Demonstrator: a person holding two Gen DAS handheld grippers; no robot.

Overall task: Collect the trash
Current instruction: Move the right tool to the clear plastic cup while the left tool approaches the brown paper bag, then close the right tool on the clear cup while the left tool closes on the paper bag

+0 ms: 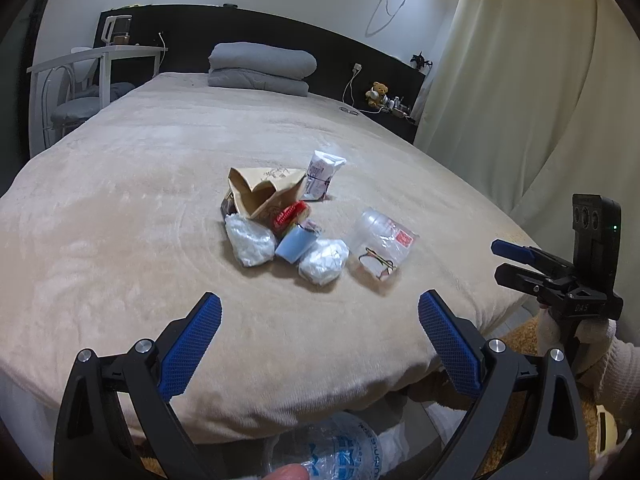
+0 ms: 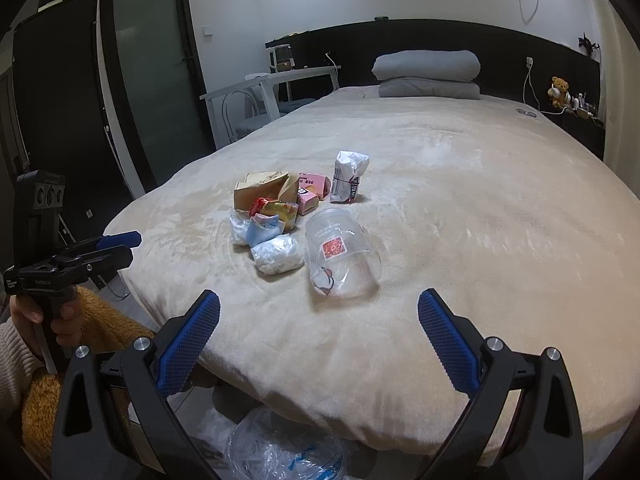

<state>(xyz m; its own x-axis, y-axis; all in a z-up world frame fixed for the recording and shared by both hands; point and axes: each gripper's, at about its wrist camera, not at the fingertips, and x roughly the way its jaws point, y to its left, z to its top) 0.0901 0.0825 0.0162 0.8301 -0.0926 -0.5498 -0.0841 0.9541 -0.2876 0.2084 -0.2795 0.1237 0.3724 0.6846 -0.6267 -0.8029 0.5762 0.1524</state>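
A pile of trash lies on the beige bed [image 1: 120,200]: a brown paper bag [image 1: 264,192], a white milk carton [image 1: 322,174], a red wrapper [image 1: 289,216], a blue cup [image 1: 295,243], two crumpled white wads [image 1: 250,240] [image 1: 323,261] and a clear plastic cup [image 1: 380,246]. The pile also shows in the right wrist view, with the clear cup [image 2: 340,250] nearest. My left gripper [image 1: 320,340] is open and empty, short of the pile. My right gripper [image 2: 319,338] is open and empty, short of the clear cup. A crushed water bottle [image 1: 340,456] lies below the bed's front edge.
Folded grey blankets [image 1: 262,68] lie at the head of the bed. A white desk and chair [image 1: 80,80] stand to the left, curtains [image 1: 520,80] to the right. A teddy bear [image 1: 378,92] sits on the bedside shelf. A dark door [image 2: 152,72] is at left.
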